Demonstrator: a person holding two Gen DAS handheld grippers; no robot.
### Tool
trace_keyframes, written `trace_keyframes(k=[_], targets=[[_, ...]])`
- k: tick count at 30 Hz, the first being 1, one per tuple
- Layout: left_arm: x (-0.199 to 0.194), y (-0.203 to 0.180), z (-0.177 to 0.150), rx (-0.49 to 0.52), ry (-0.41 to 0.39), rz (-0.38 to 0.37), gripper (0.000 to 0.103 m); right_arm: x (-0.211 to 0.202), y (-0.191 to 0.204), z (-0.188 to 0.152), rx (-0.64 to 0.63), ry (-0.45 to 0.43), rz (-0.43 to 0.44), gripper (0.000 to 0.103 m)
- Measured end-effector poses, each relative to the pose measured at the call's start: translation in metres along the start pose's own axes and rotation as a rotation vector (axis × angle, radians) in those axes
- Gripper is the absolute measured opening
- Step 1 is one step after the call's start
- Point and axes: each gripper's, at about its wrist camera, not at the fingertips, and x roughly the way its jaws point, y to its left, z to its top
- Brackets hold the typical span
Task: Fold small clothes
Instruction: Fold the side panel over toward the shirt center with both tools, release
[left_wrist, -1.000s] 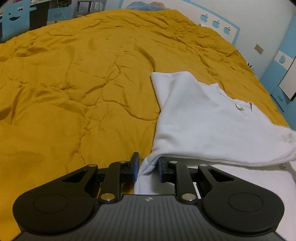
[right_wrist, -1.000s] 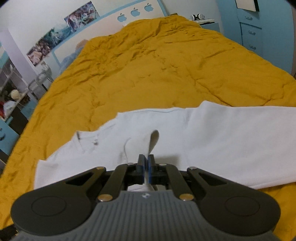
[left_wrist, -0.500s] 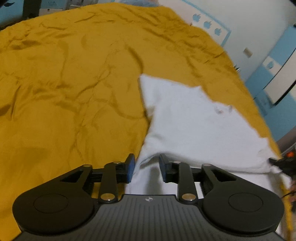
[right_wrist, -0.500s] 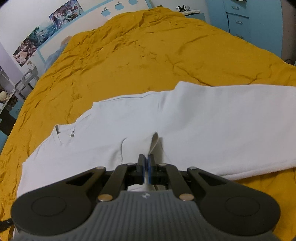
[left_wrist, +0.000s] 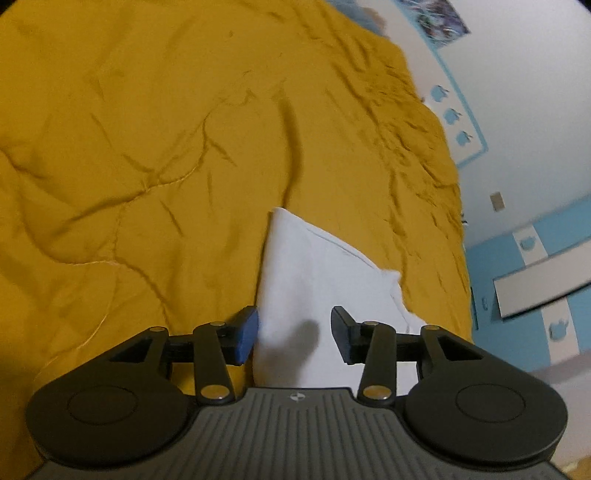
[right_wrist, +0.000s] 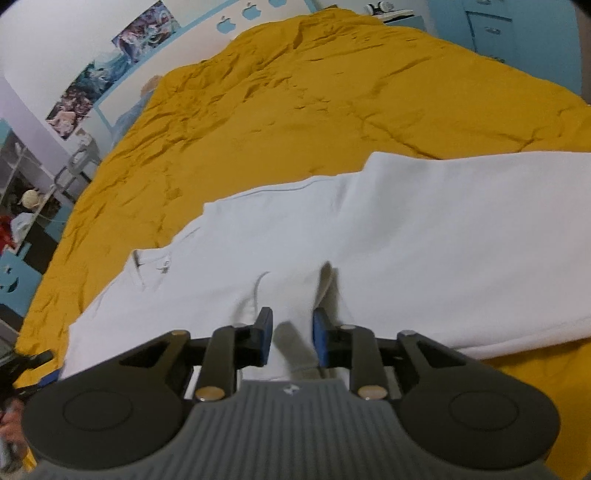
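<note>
- yellow quilt on a bed carries the white shirt, which lies flat and folded over.
- right gripper has just been opening; its jaws stand apart, a cloth ridge loose between them.
- left gripper has also been opening and is spread over the shirt corner, gripping nothing.
- one fold seems just released; the next move calls for a new edge to pinch.

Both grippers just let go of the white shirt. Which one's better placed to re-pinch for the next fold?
Probably left gripper: its open jaws straddle the white cotton shirt's folded edge. Right gripper, jaws just opened, hovers over flat mid-cloth on the mustard quilt, no edge between them.
</note>
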Motion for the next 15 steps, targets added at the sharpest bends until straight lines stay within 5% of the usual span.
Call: trace_keyframes(k=[2, 4, 5, 6, 11, 15], targets=[[0.011, 0.003, 0.003, -0.024, 0.006, -0.007, 0.050, 0.004, 0.001, 0.000, -0.010, 0.012, -0.012, 0.019], [0.015, -0.002, 0.002, 0.007, -0.006, -0.008, 0.031, 0.009, 0.000, -0.001, -0.007, 0.022, -0.005, 0.007], [0.014, -0.007, 0.001, 0.052, -0.027, 0.011, 0.010, 0.009, -0.001, -0.001, -0.007, 0.020, 0.005, 0.000], [0.010, -0.015, 0.000, 0.123, -0.057, 0.029, 0.006, 0.010, -0.001, -0.002, -0.011, 0.011, 0.014, 0.000], [-0.011, -0.047, -0.010, 0.434, -0.148, 0.096, 0.004, -0.007, -0.004, 0.001, -0.015, -0.090, 0.050, 0.000], [0.010, -0.042, -0.012, 0.477, -0.090, 0.206, 0.007, 0.006, -0.004, -0.003, -0.039, -0.048, -0.011, 0.000]])
